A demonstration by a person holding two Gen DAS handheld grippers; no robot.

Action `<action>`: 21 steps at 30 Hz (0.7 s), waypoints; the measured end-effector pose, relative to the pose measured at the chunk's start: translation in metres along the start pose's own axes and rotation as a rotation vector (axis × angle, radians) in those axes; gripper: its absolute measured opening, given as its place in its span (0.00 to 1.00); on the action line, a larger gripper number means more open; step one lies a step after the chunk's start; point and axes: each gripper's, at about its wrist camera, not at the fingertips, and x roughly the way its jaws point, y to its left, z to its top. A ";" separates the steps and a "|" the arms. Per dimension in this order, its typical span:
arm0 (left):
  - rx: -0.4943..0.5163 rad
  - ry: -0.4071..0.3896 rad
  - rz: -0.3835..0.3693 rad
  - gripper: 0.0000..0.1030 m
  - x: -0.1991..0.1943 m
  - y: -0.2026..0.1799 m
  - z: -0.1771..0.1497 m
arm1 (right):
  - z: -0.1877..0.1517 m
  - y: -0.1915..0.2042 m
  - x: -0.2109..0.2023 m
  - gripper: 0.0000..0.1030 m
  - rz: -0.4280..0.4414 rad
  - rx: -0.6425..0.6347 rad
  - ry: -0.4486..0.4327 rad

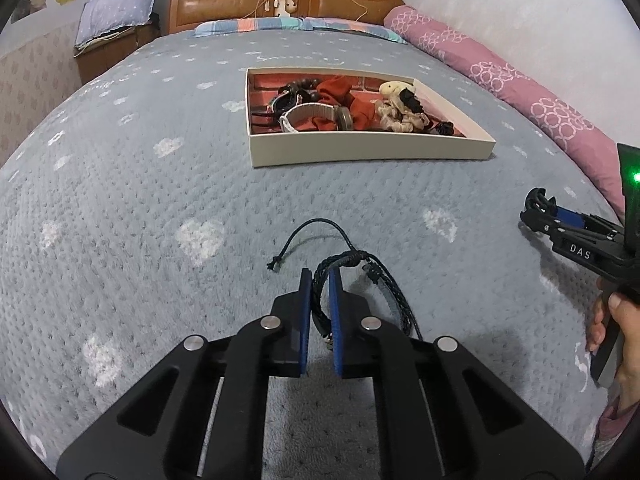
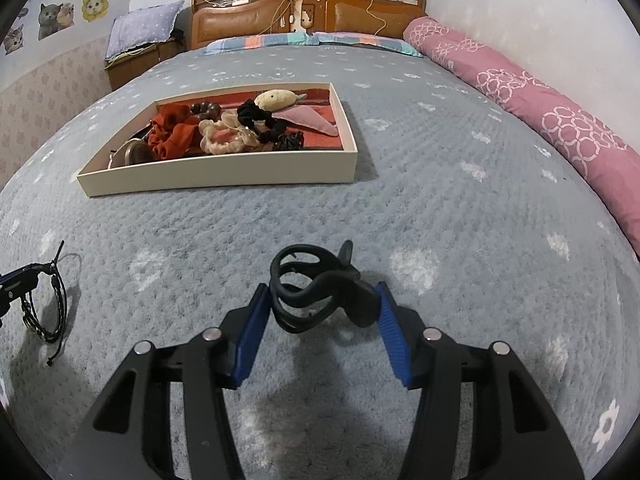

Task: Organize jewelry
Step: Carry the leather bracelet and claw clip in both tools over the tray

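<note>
A black braided cord bracelet (image 1: 396,298) sits between the blue pads of my left gripper (image 1: 320,276), which is shut on it just above the grey bedspread; its loose cord end trails forward. My right gripper (image 2: 321,292) is shut on a black hair claw clip (image 2: 332,280), also low over the bed. Each gripper shows at the edge of the other view: the right gripper (image 1: 540,210) and the left gripper (image 2: 22,278) with the bracelet (image 2: 60,304). Farther up the bed lies a cream tray (image 1: 372,150) (image 2: 216,176) with a red lining, holding scrunchies, a watch, wooden beads and hair clips.
A rolled pink quilt (image 2: 560,120) runs along the wall on the right. The wooden headboard (image 1: 288,0) and flat pillows close off the far end. A bedside cabinet with a pillow (image 1: 116,16) stands at the far left. A person's hand (image 1: 624,328) grips the right gripper's handle.
</note>
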 end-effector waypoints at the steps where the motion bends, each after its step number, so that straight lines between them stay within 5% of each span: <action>1: 0.000 -0.004 0.000 0.07 -0.001 0.000 0.001 | 0.000 0.000 0.000 0.51 0.001 0.000 0.000; 21: 0.012 -0.102 -0.031 0.05 -0.019 -0.003 0.049 | 0.026 -0.009 -0.013 0.51 0.024 0.019 -0.050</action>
